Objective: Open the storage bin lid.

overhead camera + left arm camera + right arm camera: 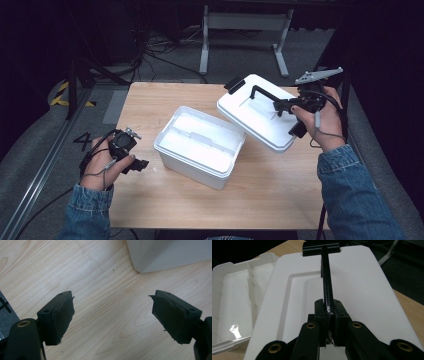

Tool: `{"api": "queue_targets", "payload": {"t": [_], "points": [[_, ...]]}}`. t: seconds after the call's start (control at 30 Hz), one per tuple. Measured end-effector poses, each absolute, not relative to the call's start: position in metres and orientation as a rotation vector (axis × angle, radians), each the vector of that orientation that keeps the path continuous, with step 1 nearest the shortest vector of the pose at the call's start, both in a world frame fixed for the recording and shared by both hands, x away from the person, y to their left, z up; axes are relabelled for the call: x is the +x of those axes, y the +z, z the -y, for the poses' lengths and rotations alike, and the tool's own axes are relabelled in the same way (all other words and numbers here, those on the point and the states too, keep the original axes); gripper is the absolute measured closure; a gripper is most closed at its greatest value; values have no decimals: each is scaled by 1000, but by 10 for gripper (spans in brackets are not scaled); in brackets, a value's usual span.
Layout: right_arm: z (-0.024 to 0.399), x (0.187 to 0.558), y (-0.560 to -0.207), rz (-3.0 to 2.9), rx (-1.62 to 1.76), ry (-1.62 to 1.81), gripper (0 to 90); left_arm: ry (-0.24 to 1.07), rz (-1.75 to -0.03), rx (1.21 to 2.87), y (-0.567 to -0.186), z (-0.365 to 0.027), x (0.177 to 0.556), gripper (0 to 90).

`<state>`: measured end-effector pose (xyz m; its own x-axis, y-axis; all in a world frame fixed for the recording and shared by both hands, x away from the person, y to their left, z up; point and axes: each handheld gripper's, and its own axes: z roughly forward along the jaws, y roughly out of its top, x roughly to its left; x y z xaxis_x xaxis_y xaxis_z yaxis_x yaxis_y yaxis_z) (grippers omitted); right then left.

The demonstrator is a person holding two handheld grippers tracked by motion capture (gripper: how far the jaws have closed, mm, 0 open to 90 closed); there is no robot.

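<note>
From above, I see an open white box (200, 147) standing near the middle of the wooden desk (270, 195), its inside bare and split by a low divider. My right tongs (280, 107) hold the white lid (260, 112) by its black handle (262, 93), tilted, up and to the right of the box, the lid's lower corner just over the box's far right rim. My left tongs (137, 164) rest low over the desk to the left of the box, close to its near left corner but apart from it.

Along the left tongs (112, 312), the jaws stand spread wide with nothing but bare wood grain between them; a grey-white corner of the box (165, 255) shows beyond them at upper right, untouched.

Along the right tongs (328, 315), the jaws are clenched on the thin black handle (325, 282), which runs straight away from me to a black bracket at the lid's far edge. The lid (362, 295) spreads white on both sides of the handle, and the open box (237, 297) lies to its left, its divider and a scrap of clear film visible inside.
</note>
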<state>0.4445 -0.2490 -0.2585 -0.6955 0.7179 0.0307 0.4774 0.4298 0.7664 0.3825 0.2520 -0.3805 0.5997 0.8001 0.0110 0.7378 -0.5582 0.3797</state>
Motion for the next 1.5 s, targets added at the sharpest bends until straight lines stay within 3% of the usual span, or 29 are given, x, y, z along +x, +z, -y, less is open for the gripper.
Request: {"api": "queue_targets", "payload": {"t": [0.67,1.5], "points": [[281,477,-314,-2378,1211,1019,848,253,-1256,2491,-382,-252,383,184],[293,491,-377,-2416,1307,969,848,255,-1244,2505,-384,-251,384,184]]}}
